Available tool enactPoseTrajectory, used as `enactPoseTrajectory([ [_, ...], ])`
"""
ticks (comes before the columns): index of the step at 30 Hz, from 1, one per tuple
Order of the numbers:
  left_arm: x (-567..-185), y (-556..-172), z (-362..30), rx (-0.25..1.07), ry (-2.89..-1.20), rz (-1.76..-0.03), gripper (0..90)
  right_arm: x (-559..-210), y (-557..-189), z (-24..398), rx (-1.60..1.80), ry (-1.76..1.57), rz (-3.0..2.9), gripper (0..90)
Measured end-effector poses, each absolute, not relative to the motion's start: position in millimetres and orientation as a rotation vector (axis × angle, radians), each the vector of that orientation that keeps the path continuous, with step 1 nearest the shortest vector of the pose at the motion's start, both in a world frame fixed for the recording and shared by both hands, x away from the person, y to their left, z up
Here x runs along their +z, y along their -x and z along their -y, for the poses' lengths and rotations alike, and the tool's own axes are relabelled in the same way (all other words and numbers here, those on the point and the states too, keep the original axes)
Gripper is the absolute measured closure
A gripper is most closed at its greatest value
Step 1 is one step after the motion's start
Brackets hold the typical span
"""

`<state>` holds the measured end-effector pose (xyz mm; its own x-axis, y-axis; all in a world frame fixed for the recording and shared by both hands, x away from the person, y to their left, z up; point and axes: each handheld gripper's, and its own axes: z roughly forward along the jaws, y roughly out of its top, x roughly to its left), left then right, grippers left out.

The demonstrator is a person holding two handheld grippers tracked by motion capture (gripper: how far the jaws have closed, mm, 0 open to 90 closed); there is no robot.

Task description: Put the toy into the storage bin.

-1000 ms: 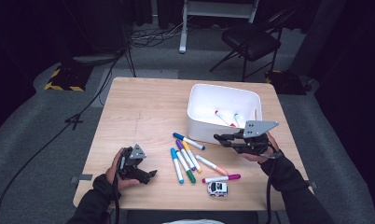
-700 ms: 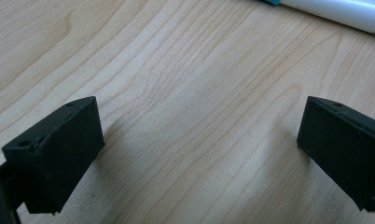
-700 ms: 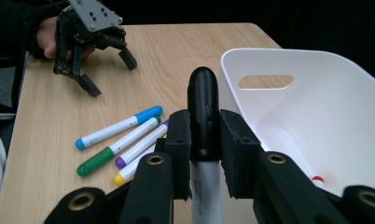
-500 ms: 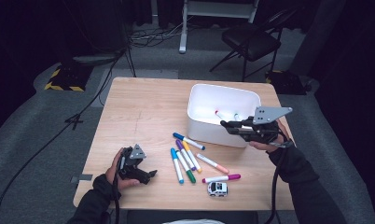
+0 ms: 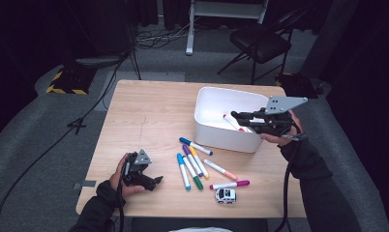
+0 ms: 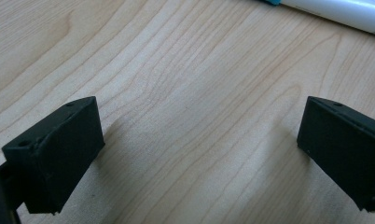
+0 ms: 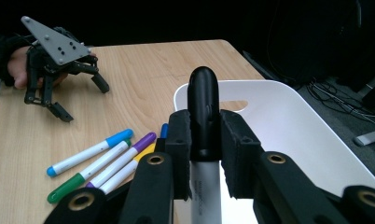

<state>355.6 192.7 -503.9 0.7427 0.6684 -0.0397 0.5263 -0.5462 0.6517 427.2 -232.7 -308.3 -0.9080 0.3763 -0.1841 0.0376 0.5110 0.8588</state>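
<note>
Two grippers: right gripper (image 5: pixel 237 116) at the right of the high view, clenched on a black-capped marker (image 7: pixel 204 116); left gripper (image 5: pixel 151 181) at the lower left, jaws spread wide with nothing between them, low over the surface (image 5: pixel 149 116).
Key relation: the held marker hangs over the open white bin (image 5: pixel 216 104), its long axis running along the jaws toward the frame's left, roughly level, so the drop lies straight below.
Nearer hand: the right one is at the bin; the left one is well apart from it, at the lower left.
Held marker: smooth white barrel, rounded glossy black cap standing out beyond the foam-like black pads.
Bin: matte white plastic, rounded corners, a handle slot in one wall; a red-capped marker (image 5: pixel 230 121) lies inside.
Loose markers (image 5: pixel 192 162): slim white barrels with coloured caps, strewn below the bin.
Toy car (image 5: pixel 225 195): small, white, at the lower centre.
Surface: pale wood with visible grain.
</note>
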Motion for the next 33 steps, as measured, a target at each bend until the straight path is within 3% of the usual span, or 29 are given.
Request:
enactPoseTrajectory([
  [13,-503,-356,-193,0.311,-2.292,-0.885,0.6,-308,-463,228,1.273,-0.416,-2.411,74.9],
  [33,-503,-356,-193,0.317,-2.29,-0.887,0.6,-351,-495,229,0.987,-0.523,-2.585,74.8],
])
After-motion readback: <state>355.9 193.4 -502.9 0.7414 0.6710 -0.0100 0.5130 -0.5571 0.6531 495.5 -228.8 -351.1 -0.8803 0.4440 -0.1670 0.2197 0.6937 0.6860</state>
